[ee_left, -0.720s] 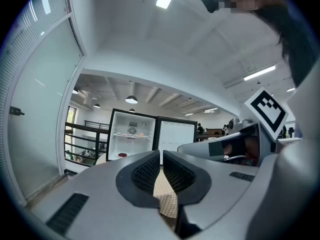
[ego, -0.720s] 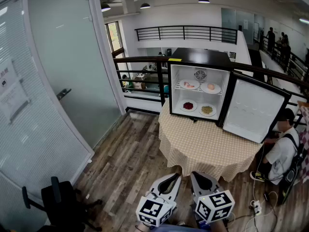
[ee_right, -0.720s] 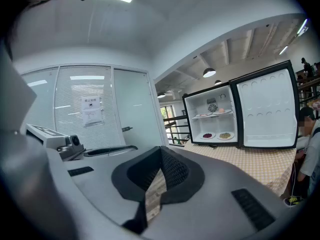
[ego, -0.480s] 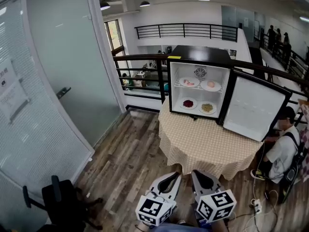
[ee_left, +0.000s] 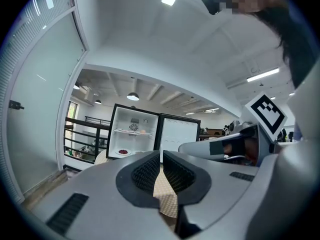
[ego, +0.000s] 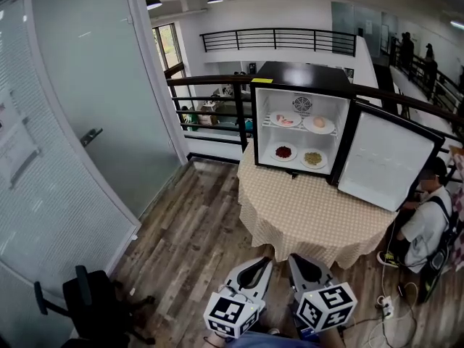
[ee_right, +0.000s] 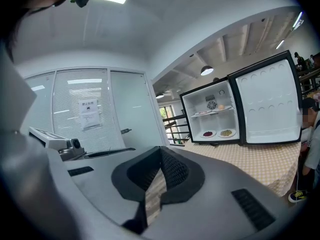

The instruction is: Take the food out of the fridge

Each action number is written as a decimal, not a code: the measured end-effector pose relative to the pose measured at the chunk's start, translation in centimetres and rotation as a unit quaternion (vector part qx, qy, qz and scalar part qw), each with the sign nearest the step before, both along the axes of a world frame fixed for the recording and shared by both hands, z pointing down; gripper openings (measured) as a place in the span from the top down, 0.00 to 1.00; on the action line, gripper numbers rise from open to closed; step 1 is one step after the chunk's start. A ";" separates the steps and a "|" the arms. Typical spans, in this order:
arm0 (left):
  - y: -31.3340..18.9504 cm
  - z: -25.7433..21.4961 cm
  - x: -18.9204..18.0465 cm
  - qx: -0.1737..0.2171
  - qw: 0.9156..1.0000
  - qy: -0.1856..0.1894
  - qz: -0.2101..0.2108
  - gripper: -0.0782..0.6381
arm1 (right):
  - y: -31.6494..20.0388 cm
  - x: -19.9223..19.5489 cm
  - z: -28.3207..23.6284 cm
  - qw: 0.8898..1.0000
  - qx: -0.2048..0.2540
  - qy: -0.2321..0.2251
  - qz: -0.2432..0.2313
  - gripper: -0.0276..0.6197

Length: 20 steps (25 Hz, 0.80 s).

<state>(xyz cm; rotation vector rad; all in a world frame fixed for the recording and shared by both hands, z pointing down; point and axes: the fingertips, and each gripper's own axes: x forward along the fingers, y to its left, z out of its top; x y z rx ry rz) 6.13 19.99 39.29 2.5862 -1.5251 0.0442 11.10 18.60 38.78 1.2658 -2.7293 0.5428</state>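
- Now you're only approaching: left gripper (ego: 261,265) and right gripper (ego: 294,261) hang low, fingers closed on nothing, well apart from the table (ego: 312,216).
- Next, step up, open one pair of fingers and reach in level.
- Food sits on four plates (ego: 284,152) inside the fridge (ego: 297,75), two on the shelf (ego: 301,128) and two below; its door (ego: 384,162) stands wide.
- Plates lie flat and round, with no long axis; the fridge opening faces you.

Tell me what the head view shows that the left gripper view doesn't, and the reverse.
Only the head view: a black office chair and a seated person beside the table. Only the left gripper view: the left gripper's jaws close up, shut with nothing between them. Both: the open fridge standing on the checked table.
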 end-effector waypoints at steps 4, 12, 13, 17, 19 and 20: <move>-2.5 0.7 -0.1 -0.002 1.000 0.001 0.016 0.87 | -2.5 -0.4 1.0 1.000 -0.010 0.009 0.009 0.93; -10.0 0.8 -3.7 -0.008 0.999 -0.006 0.038 0.87 | -9.4 -3.4 0.9 0.999 -0.022 0.005 0.037 0.93; -11.0 0.9 -4.3 -0.010 0.999 -0.006 0.038 0.87 | -10.4 -3.8 1.1 0.999 -0.024 0.006 0.040 0.93; -14.9 0.7 -6.6 -0.012 0.999 -0.006 0.041 0.87 | -14.0 -5.8 1.2 0.998 -0.031 0.005 0.049 0.93; -16.5 0.7 -7.5 -0.014 0.999 -0.005 0.048 0.87 | -15.6 -6.8 1.4 0.998 -0.036 0.004 0.054 0.93; -17.3 0.8 -8.0 -0.015 0.999 -0.006 0.052 0.87 | -16.4 -7.2 1.5 0.998 -0.039 0.005 0.056 0.93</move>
